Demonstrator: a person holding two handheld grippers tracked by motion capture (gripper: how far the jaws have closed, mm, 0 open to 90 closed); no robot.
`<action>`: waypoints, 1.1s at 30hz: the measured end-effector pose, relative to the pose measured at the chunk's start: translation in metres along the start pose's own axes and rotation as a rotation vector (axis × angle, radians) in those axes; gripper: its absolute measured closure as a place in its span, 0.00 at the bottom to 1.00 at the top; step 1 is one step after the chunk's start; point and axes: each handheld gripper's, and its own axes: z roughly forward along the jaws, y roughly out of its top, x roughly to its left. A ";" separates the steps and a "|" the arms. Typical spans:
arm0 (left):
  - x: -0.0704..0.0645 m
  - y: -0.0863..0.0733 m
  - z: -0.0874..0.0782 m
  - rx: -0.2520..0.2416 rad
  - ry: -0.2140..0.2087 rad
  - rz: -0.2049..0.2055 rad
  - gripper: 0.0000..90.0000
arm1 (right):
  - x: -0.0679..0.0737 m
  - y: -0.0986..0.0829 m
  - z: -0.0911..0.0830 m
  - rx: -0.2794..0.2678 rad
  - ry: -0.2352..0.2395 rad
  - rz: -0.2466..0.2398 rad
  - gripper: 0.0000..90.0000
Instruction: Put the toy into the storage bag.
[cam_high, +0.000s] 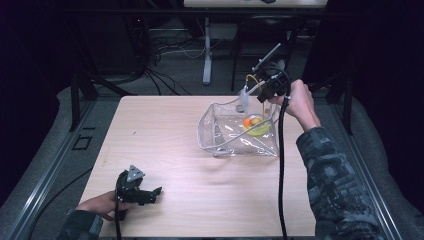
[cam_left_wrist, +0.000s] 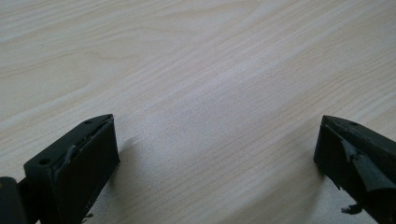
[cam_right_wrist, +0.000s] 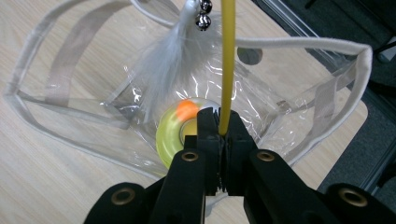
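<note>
Right claw (cam_right_wrist: 223, 122) raised over the clear bag (cam_high: 220, 135), pinching a yellow wand (cam_right_wrist: 227, 60).
Its white feather (cam_right_wrist: 161, 60) hangs into the bag beside what seems a yellow ring (cam_right_wrist: 172, 133); left claw (cam_left_wrist: 217, 154) rests wide open on the desk (cam_high: 165, 150).

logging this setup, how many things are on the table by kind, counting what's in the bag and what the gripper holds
clear bag: 1
yellow-green ring toy in the bag: 1
orange ball on the ring: 1
yellow wand with white feather and bells, held by the right gripper: 1
total: 4
</note>
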 end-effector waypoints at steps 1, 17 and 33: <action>0.000 0.000 0.000 0.000 0.000 -0.003 0.00 | 0.000 -0.001 0.002 0.006 0.002 0.000 0.98; 0.000 0.000 0.000 -0.001 0.000 -0.005 0.00 | -0.002 -0.011 0.022 0.056 0.016 0.011 0.98; 0.000 0.000 0.000 0.000 0.000 -0.001 0.00 | -0.002 -0.009 0.036 0.133 0.021 0.017 0.98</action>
